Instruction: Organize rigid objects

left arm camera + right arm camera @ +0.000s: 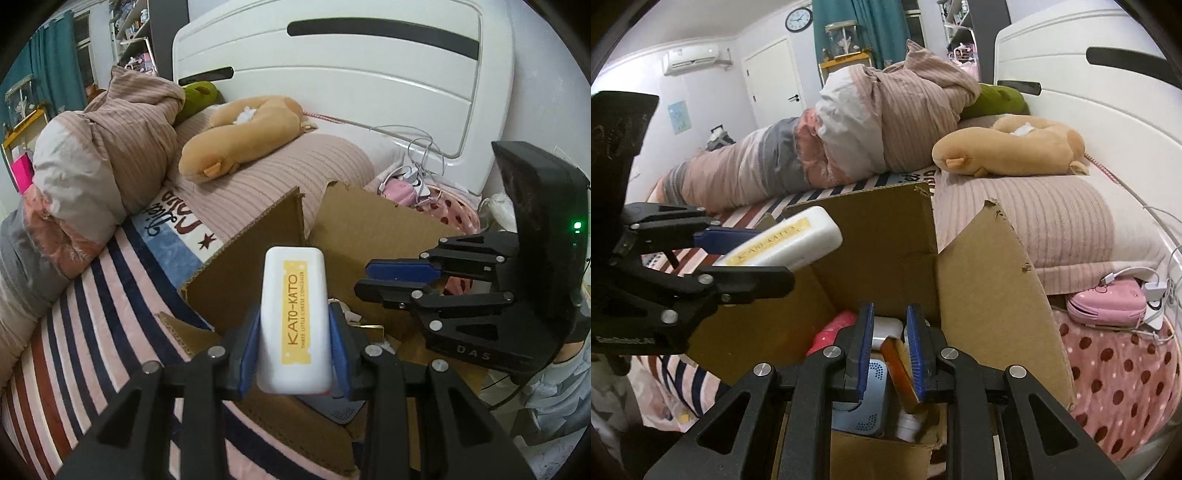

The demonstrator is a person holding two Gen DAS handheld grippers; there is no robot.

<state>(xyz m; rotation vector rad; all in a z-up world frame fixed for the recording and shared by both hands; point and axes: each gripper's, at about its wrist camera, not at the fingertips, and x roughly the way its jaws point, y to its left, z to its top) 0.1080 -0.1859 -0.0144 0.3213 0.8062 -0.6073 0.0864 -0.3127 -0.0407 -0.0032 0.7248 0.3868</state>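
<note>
Two grippers hang over one open cardboard box (894, 236) that sits on the bed (92, 295). The left gripper (293, 332) is clamped on one white case (293, 317) with a yellow label reading KATO-KATO; both blue pads press its long sides, and the case sticks out forward beyond the fingertips. In the right wrist view the same case (790, 243) shows tilted above the box's left side, not touching the cardboard.

The right gripper (889, 347) points down into the box with its two blue pads (865, 347) a narrow gap apart. Nothing is clearly gripped between them, though one amber-brown piece (899, 369) lies right at the inner face of the right pad, and I cannot tell whether it touches.

Inside the box I count at least four things: one red item (831, 330) at the left, one white item (886, 330) behind the fingers, one grey-blue device (864, 413) with dotted vents near the front, and that amber piece. More may be hidden under the gripper.

On the bed beyond the box lie one bundled striped quilt (849, 125), one tan plush (1008, 151) and one green cushion (993, 99) by the white headboard (1089, 92). To the right, one pink pouch (1108, 302) rests on a polka-dot blanket (1115, 373), beside white cables (1152, 284). One clock (798, 19) hangs on the far wall.
</note>
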